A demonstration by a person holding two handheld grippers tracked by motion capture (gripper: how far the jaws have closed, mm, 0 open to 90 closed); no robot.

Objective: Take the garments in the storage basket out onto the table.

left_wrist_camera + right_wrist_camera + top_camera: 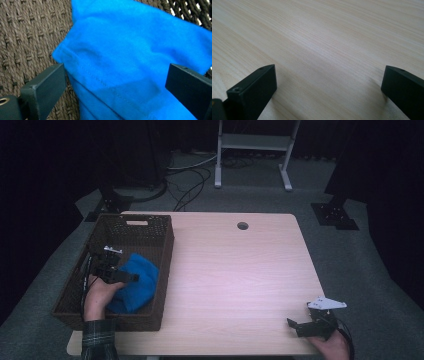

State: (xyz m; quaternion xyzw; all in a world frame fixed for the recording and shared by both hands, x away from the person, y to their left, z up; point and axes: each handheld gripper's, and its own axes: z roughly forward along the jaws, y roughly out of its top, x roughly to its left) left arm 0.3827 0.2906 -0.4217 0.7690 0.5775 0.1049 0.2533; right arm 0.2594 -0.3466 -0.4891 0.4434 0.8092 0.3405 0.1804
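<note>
From above the near edge we look forward and down on the whole counter (pixel 235 270). Our left gripper view sits close over blue cloth (pixel 135 60) in the basket (pixel 27 42), which the high view shares; our right gripper view skims bare wood.

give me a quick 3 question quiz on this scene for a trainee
1. True or false: the blue cloth lies inside the woven basket.
2. Which gripper is over the basket? A) left gripper B) right gripper
3. Fill in: the right gripper's fingers stand ____ over bare table.

Key
1. True; the left gripper view shows the cloth on the basket's weave.
2. A; its fingers stand wide on either side of the cloth, not closed on it.
3. open; nothing lies between them.
</note>
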